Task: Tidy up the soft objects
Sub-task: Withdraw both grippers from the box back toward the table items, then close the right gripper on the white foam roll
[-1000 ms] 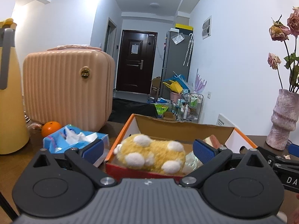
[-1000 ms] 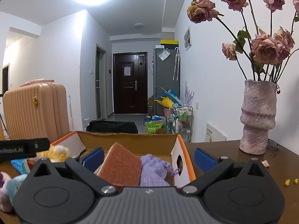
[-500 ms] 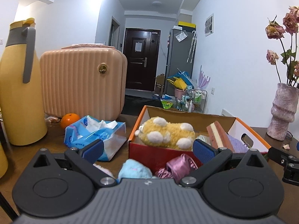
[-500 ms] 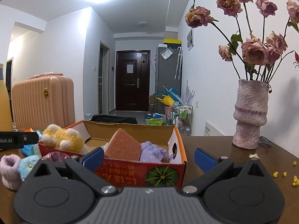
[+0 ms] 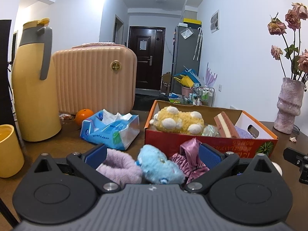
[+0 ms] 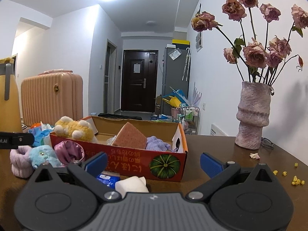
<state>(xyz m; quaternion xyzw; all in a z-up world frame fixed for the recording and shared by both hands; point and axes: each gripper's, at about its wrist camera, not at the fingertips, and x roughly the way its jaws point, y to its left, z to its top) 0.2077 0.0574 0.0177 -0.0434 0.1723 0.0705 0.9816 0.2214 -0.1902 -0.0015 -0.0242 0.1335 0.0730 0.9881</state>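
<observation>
On the table, at twelve o'clock from both claws, the cardboard box (image 5: 209, 140) is seen already holding a yellow plush (image 5: 180, 122), a sponge (image 6: 130, 137) and a lilac cloth (image 6: 157, 145). Three soft things are left outside it, along its near wall: a lilac fluffy band (image 5: 118, 164), a blue plush (image 5: 158, 165) and a pink satin scrunchie (image 5: 187, 156).

The left claw (image 5: 153, 156) is held wide open, nothing gripped, and all three strays are framed between its blue pads. The blue plush is found dead ahead at twelve o'clock, the lilac band at about eleven beside the left pad, the scrunchie at about one, just beside the right pad and close to the box wall. The blue plush is laid with its long axis running roughly across the claw's opening, so a straight close would be made along that length; a slight twist may be called for.

The right claw (image 6: 153, 160) is likewise spread open and empty. From it the strays are placed at about ten o'clock, well off its line, while a white wad (image 6: 132, 184) and a blue packet (image 6: 107, 178) are seen low between its pads.

The left claw is judged the nearer and better lined up, so the next pick is expected from it, with the box waiting just beyond at twelve o'clock. Two neighbours crowd the plush, and one could be snagged with it.
</observation>
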